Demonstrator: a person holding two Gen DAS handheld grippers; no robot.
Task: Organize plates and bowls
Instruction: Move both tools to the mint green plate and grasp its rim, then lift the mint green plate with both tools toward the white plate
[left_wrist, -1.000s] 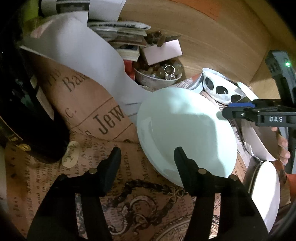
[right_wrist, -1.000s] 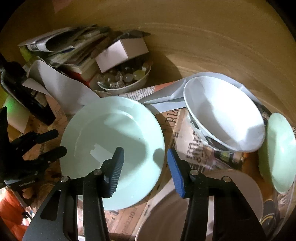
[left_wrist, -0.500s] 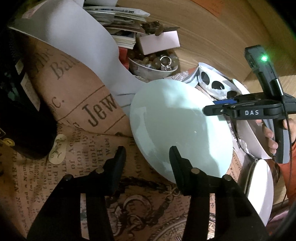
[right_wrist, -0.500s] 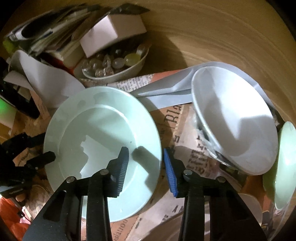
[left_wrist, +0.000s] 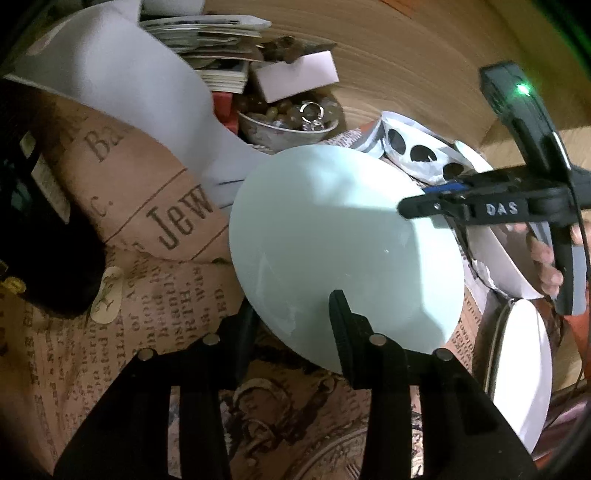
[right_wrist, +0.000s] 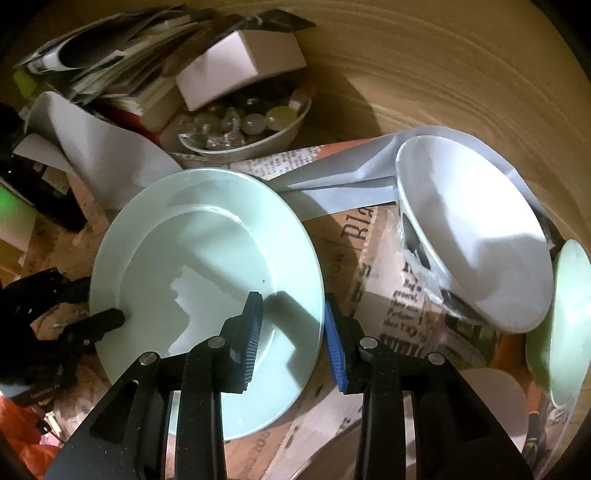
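While both sets of jaws have just been closing, the left gripper (left_wrist: 291, 314) and right gripper (right_wrist: 293, 325) straddle opposite rims of the pale green plate (right_wrist: 207, 280). Gaps look narrow, though whether the pads press yet, I cannot tell.

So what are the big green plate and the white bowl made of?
The green plate looks like glazed ceramic: smooth, with shiny glare in its well. The white bowl also looks ceramic, with a softer sheen; hard plastic can't be ruled out for either.

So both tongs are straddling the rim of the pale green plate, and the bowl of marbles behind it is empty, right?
Not quite: the right wrist view shows the bowl of marbles behind the pale green plate is full of glassy balls. Both tongs, left and right, do straddle the plate's rim.
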